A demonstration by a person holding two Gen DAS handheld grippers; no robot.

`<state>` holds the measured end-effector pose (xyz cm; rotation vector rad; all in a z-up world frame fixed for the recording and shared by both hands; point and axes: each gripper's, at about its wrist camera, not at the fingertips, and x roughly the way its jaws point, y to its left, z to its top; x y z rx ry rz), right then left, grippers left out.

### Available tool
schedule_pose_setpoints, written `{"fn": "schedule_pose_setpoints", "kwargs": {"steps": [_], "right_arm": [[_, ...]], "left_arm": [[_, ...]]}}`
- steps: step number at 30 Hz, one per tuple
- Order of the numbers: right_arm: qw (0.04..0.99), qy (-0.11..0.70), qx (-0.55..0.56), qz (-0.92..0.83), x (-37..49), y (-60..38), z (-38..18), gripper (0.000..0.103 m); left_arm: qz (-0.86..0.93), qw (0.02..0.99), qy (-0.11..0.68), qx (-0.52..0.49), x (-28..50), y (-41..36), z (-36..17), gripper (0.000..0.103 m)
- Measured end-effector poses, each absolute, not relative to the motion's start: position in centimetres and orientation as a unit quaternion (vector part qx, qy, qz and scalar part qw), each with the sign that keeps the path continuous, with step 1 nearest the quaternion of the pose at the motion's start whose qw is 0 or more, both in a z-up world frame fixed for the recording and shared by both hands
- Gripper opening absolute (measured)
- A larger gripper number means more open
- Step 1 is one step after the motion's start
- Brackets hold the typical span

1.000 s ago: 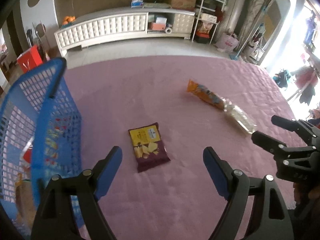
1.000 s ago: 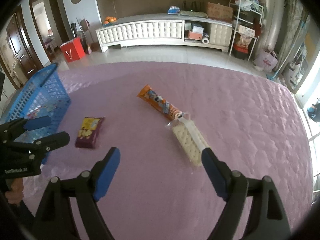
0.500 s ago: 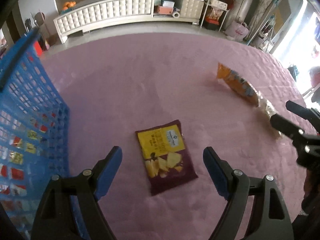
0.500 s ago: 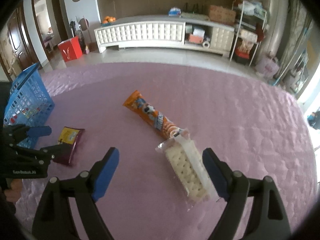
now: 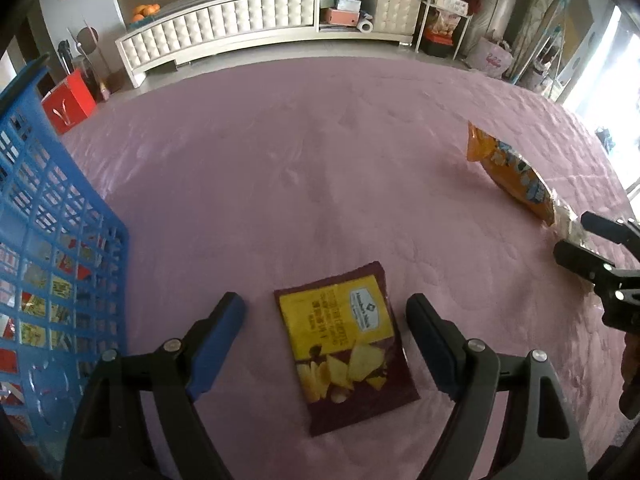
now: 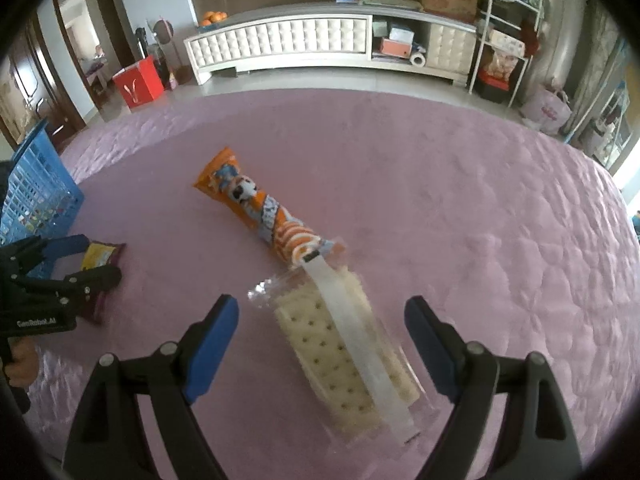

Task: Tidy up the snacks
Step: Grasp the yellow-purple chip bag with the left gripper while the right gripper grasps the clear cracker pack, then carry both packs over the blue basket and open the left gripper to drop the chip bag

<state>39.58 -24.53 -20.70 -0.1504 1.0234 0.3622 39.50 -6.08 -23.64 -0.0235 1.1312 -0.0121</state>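
A purple and yellow chip bag (image 5: 346,344) lies flat on the pink quilted surface (image 5: 300,168), between the open fingers of my left gripper (image 5: 326,316). A clear pack of crackers (image 6: 344,354) lies between the open fingers of my right gripper (image 6: 322,316). An orange cookie tube (image 6: 260,210) lies just beyond the crackers, touching their far end. A blue mesh basket (image 5: 48,248) holding several snack packs stands at the left. The right gripper also shows in the left wrist view (image 5: 588,240). The left gripper also shows in the right wrist view (image 6: 86,258).
A long white cabinet (image 6: 296,46) stands on the floor beyond the surface's far edge. A red box (image 6: 138,82) sits on the floor at far left. A metal shelf rack (image 6: 502,44) stands at far right.
Both grippers have moved forward and down. The chip bag now lies between the left fingers, and the cracker pack between the right fingers. Both stay open.
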Motion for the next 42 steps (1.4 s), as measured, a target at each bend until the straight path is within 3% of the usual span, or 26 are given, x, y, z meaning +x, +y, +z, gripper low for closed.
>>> {"fn": "schedule_pose_setpoints", "kwargs": {"steps": [4,7,9,14,17,22,33,42], "right_arm": [[0.851,0.485,-0.095,0.179,39.4,-24.0,-20.8,0.088],[0.844,0.495,-0.109,0.175,39.5,-24.2,-21.6,0.088],[0.841,0.501,-0.107,0.174,39.5,-24.4,-22.1,0.088],[0.847,0.494,-0.106,0.163,39.5,-24.8,-21.9,0.076],[0.852,0.486,-0.107,0.164,39.3,-25.0,-21.7,0.062],[0.849,0.492,-0.105,0.160,39.2,-25.1,-21.5,0.055],[0.872,0.441,-0.030,0.212,34.9,-23.0,-14.1,0.054],[0.883,0.401,-0.040,0.241,30.7,-17.7,-9.4,0.054]], "left_arm": [[0.002,0.841,0.540,-0.009,39.5,-6.2,-23.6,0.081],[0.009,0.840,0.542,-0.015,39.2,-5.9,-23.4,0.071],[0.006,0.840,0.543,-0.014,38.9,-5.8,-23.2,0.056],[-0.001,0.845,0.535,-0.006,38.8,-6.3,-23.1,0.047],[0.001,0.843,0.538,-0.002,38.6,-6.5,-23.0,0.046],[-0.004,0.846,0.533,-0.004,38.2,-7.1,-22.0,0.046],[-0.006,0.875,0.484,0.000,34.3,-7.3,-15.9,0.045],[-0.016,0.902,0.432,0.000,28.9,-4.1,-9.1,0.045]]}}
